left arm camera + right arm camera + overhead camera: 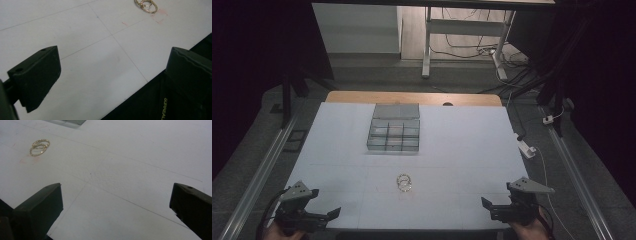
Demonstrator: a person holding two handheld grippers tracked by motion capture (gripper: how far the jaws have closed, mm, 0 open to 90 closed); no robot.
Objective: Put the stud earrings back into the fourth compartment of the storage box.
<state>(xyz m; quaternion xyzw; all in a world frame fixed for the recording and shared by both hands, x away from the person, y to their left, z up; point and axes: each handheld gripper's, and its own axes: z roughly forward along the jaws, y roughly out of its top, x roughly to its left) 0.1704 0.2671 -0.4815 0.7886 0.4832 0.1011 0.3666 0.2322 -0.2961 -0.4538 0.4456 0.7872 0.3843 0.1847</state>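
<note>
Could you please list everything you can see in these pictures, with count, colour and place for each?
rings: two, gold, overlapping each other on the near middle of the table, between the two grippers
compartment box: one, clear grey, lid open, on the far middle of the table
table: one, white top with thin grid lines and a wooden far edge
white plug: one, white, with cable, off the table's right edge
desk frame: one, white, on the floor beyond the table, cables under it
left gripper: one, black with grey plate, near left corner, jaws wide apart, nothing between them
right gripper: one, black with grey plate, near right corner, jaws wide apart, nothing between them
</note>
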